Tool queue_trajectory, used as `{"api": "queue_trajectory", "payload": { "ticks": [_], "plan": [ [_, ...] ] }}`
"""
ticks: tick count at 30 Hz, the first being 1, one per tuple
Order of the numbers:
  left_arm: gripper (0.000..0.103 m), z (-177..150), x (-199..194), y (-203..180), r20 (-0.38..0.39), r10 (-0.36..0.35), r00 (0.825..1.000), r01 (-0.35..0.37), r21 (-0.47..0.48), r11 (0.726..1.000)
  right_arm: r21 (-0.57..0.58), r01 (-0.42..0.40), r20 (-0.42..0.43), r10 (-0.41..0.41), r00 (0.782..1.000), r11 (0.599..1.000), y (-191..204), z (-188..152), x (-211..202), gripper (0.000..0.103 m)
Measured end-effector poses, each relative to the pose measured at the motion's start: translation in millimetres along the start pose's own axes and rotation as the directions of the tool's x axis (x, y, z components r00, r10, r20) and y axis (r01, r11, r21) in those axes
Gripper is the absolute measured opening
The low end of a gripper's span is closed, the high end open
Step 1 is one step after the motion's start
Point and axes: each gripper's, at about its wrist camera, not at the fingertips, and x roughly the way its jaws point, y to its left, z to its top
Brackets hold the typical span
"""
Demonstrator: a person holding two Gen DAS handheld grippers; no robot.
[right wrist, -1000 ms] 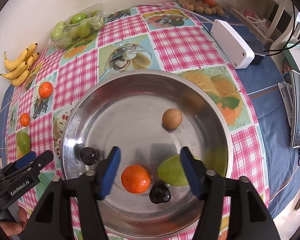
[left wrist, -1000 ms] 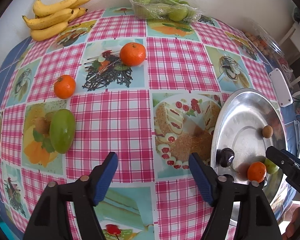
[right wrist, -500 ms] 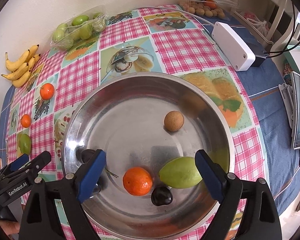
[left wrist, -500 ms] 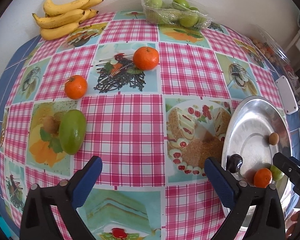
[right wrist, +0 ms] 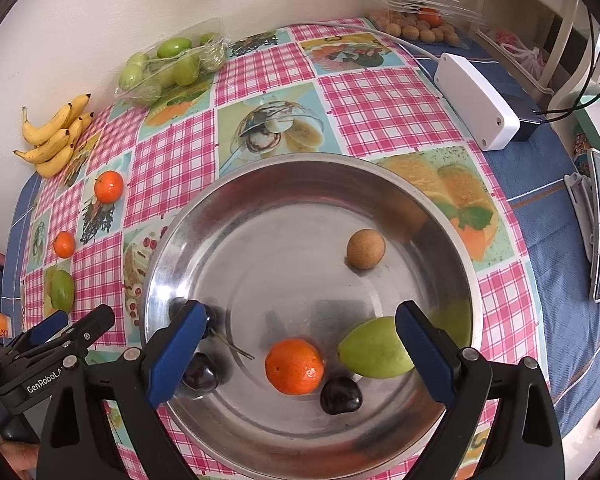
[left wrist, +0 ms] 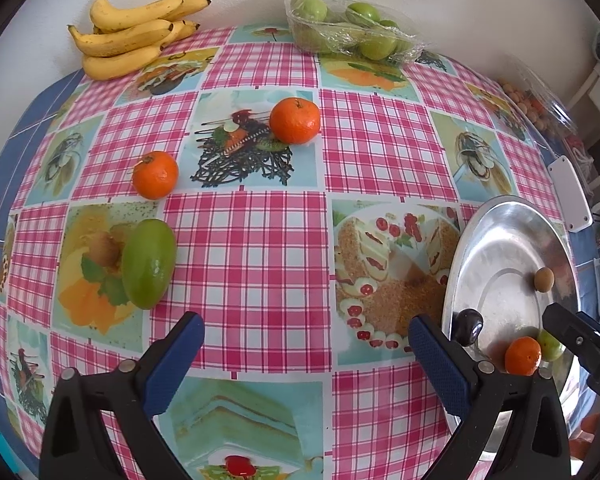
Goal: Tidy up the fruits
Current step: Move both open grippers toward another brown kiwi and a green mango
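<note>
The wide round steel bowl (right wrist: 440,216) is taken as the landmark. Inside it, near its close wall, an orange mandarin (right wrist: 295,366), a pale green oval mango (right wrist: 374,348), two dark plums (right wrist: 340,395) and, further toward its far wall, a small brown round fruit (right wrist: 366,249) are seen. The right gripper (right wrist: 300,344) is held over the bowl with its blue-padded jaws spread wide, and nothing is pressed by them; the mandarin and the mango only lie below the gap. The left gripper (left wrist: 306,352) is held to the left of the bowl, over the pink checked tablecloth (left wrist: 252,248), also fully spread and empty. Well to the left of the bowl, a second green mango (left wrist: 149,263), a small mandarin (left wrist: 155,175) and a larger mandarin (left wrist: 295,120) are waiting to be collected, it seems. Several risks can be judged from here. The round fruits can be pushed away instead of caught if only one pad touches first, and they can roll far on the smooth cloth. The mango on the cloth is long, so it can slip or turn if it is gripped near one end. If a fruit is dropped into the bowl from too high, the ones already there can be knocked, or the bowl can be shifted. The two grippers are near each other beside the bowl's left rim, so a collision is possible.
</note>
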Motion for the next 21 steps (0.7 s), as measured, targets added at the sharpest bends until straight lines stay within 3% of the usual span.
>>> {"api": "queue_trajectory", "payload": {
  "ticks": [9,21],
  "plan": [
    [0.103,4,-12,21,0.019,-0.02,1.0,0.02,-0.013,1.0,-0.047,0.006,-0.028,-0.007,1.0,0.999,22,-2,5,0.096],
    [0.103,19,-29,81,0.082,0.101,0.992,-0.098,-0.037,0.994,-0.151,-0.008,-0.022,0.005,1.0,0.989,71,-3,2,0.096]
  ]
}}
